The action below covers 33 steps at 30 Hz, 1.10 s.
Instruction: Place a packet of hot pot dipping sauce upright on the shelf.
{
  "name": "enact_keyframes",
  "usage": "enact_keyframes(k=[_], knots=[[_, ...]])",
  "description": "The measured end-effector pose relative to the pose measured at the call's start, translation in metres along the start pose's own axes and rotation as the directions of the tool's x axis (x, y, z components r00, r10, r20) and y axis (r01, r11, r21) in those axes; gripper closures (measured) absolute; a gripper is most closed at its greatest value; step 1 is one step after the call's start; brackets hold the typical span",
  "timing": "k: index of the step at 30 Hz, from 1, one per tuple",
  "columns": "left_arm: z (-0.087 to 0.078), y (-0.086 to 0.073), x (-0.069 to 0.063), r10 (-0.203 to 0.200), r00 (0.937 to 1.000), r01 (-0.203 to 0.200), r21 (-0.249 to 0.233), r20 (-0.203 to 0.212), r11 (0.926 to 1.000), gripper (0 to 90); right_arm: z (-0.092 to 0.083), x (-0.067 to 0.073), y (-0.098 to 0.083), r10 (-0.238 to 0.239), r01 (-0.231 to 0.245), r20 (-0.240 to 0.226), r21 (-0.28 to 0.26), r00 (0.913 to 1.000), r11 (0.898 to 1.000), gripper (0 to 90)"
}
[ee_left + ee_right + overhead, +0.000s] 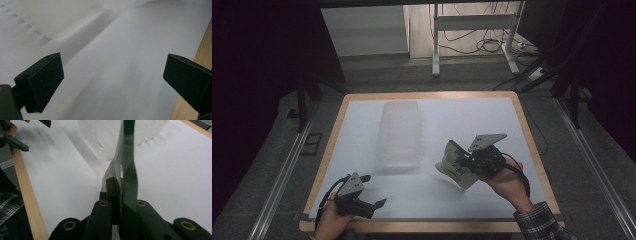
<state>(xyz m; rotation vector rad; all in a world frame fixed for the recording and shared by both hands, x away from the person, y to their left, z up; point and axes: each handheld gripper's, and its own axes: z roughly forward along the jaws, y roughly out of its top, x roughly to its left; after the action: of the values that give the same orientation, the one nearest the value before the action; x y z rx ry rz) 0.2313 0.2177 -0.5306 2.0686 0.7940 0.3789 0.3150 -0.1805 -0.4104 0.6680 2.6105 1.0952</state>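
- Green-and-white packet (455,165), right of centre in the high view, pinched flat between the right gripper's (468,161) jaws.
- Left gripper (373,191), lower left, jaws spread wide, holding nothing.
- Clear tub (400,131) near centre.

The room is dim, with black curtains (257,65) hanging at both sides. A table (332,130) with a pale wood rim and white top stands on grey carpet (272,150). Metal rails (282,175) run along the floor on either side. Beyond, a white desk frame (472,22) stands on light wood flooring, with loose cables (482,45) under it.
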Motion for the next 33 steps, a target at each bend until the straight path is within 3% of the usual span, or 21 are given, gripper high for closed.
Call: enact_keyframes(k=[13, 33], knots=[[0.001, 0.000, 0.000, 0.002, 1.0000, -0.002, 0.002, 0.001, 1.0000, 3.1, -0.008, -0.015, 0.008, 0.019, -0.019, 0.017, -0.036, 0.9997, 0.999, 89.2], [0.001, 0.000, 0.001, 0.004, 1.0000, -0.004, 0.003, 0.003, 1.0000, 3.1, -0.003, -0.032, 0.043, -0.016, 0.018, 0.023, -0.097, 0.9996, 0.995, 89.2]])
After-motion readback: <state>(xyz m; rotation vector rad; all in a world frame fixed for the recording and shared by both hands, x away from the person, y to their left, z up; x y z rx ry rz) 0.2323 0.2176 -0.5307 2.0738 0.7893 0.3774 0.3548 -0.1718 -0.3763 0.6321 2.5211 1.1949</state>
